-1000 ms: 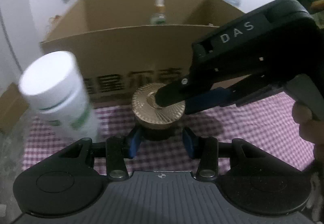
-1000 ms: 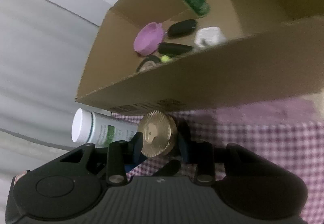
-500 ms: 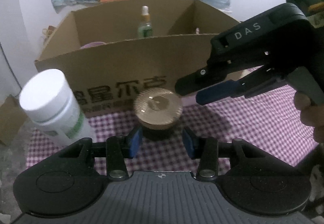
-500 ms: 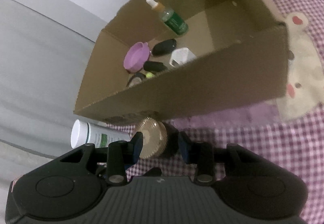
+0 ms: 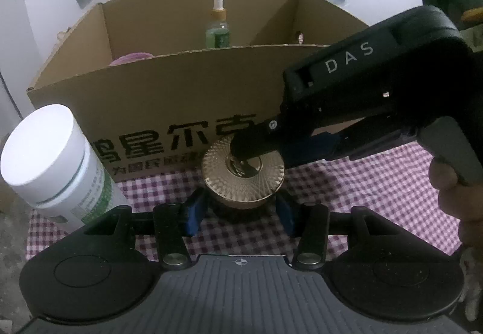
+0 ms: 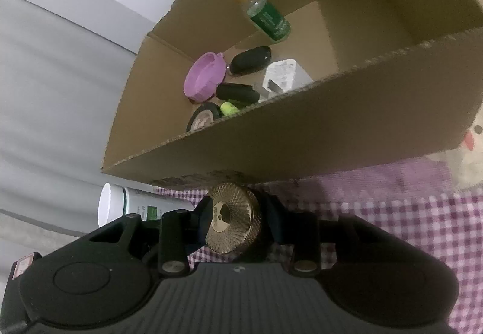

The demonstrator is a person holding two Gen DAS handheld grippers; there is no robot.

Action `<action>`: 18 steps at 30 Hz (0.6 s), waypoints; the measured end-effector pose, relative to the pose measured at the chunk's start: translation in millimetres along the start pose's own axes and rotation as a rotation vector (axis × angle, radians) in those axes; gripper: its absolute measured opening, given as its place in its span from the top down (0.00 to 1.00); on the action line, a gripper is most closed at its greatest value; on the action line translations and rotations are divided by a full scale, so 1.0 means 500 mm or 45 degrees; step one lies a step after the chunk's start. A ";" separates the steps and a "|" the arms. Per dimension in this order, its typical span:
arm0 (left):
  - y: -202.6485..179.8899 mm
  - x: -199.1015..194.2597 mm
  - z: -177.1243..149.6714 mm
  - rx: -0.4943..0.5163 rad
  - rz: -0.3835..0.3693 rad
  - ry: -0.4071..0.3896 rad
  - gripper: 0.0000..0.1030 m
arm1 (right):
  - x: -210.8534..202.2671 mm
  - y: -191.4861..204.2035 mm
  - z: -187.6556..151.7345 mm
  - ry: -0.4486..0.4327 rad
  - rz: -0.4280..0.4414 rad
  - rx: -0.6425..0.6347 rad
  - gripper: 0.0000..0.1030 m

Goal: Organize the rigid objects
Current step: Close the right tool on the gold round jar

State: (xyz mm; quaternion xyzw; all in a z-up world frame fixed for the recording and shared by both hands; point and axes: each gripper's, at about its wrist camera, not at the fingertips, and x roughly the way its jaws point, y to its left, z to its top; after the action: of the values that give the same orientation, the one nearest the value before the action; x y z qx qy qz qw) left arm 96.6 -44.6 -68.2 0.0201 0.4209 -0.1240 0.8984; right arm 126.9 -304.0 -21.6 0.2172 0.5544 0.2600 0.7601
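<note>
The big brown cardboard box (image 5: 181, 86) w/ black print on its front stands on the purple-and-white checked cloth (image 5: 377, 183). Inside it, seen from the right wrist view: a green glass dropper bottle (image 6: 265, 17) w/ a white tip standing at the back wall, a round purple plastic lid (image 6: 205, 76), two black oval things (image 6: 249, 60), a white boxy thing (image 6: 283, 77), a small bright yellow-green bit (image 6: 228, 108) & a dark ring (image 6: 203, 119).

A white plastic tub w/ a green label (image 5: 57, 165) stands on the cloth at the box's left front corner.

The round jar w/ a gold ridged lid (image 5: 243, 174) sits on the cloth right in front of the box.

The left gripper (image 5: 240, 210) has its blue pads on both sides of the jar; its jaws are opening, w/ gaps showing beside the jar.

The right gripper (image 6: 238, 221) comes in from the right side & is closed on the gold lid, one finger over the lid's top in the left view. A hand (image 5: 455, 201) holds its handle.
</note>
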 end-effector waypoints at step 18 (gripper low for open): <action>-0.094 -0.013 -0.030 0.192 -0.114 0.010 0.51 | -0.106 -0.068 -0.066 -0.038 -0.049 0.099 0.58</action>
State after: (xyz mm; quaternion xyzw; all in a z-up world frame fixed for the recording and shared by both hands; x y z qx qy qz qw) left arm 69.9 -86.5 -69.6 0.0693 0.4143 -0.1953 0.8862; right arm 87.3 -362.6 -13.4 0.2397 0.5569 0.2203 0.7642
